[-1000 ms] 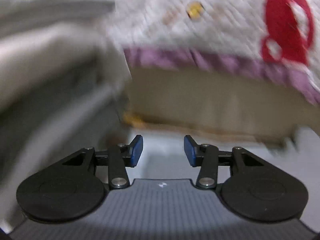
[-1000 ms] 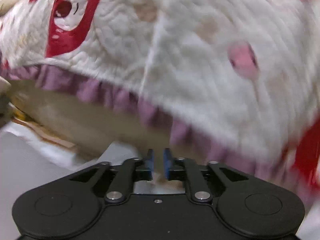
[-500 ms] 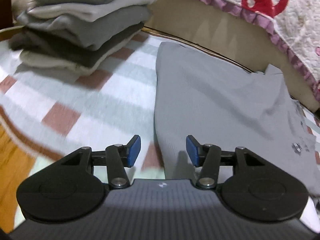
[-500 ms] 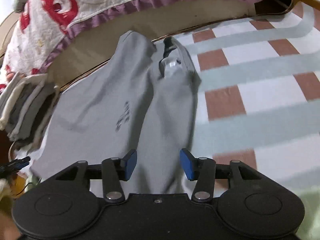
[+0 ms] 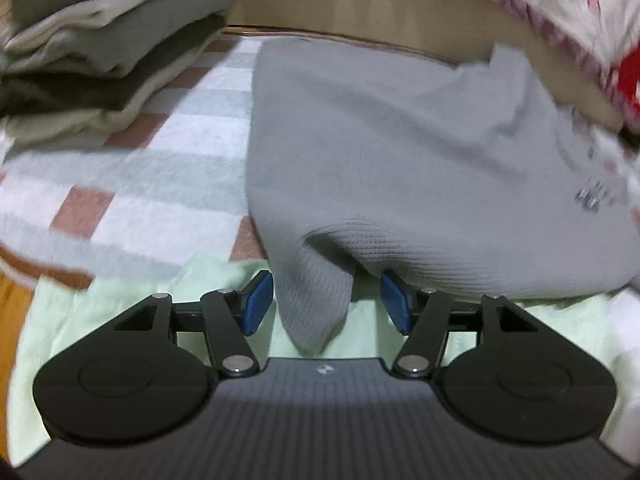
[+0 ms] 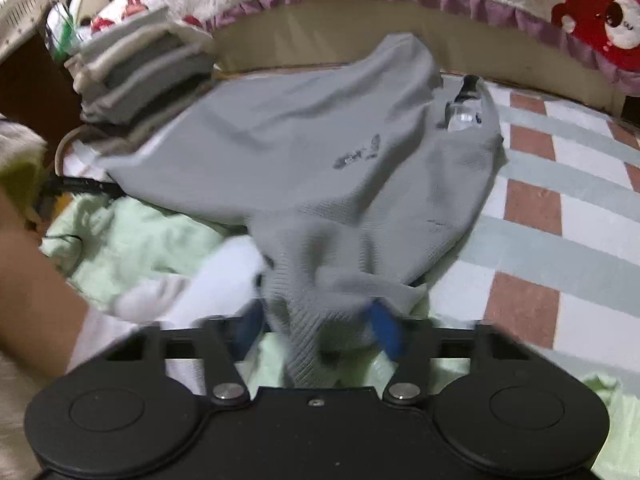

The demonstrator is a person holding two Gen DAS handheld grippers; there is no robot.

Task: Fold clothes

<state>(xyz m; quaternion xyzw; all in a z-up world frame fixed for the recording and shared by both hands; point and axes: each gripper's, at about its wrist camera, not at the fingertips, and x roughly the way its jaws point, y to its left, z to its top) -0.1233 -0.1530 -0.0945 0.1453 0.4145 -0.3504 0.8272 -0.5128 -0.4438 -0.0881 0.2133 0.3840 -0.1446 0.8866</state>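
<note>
A grey knit shirt (image 5: pixel 400 152) lies spread on a checked blanket (image 5: pixel 132 196); it also shows in the right wrist view (image 6: pixel 320 160). My left gripper (image 5: pixel 326 304) is open, its blue pads on either side of a raised fold at the shirt's near edge. My right gripper (image 6: pixel 316 328) is open too, with a bunched part of the shirt's near edge between its fingers. A small dark logo (image 6: pixel 358 156) marks the shirt's chest.
A stack of folded grey and beige clothes (image 5: pixel 100 52) stands at the left, also in the right wrist view (image 6: pixel 140 68). A quilt with red bears (image 6: pixel 592 20) hangs over a bed edge behind. Pale green cloth (image 6: pixel 132 236) lies near me.
Both grippers have dropped from the quilt to the blanket and closed in on the shirt's near edge. The right gripper opened. Cloth now sits between the fingers of each.
</note>
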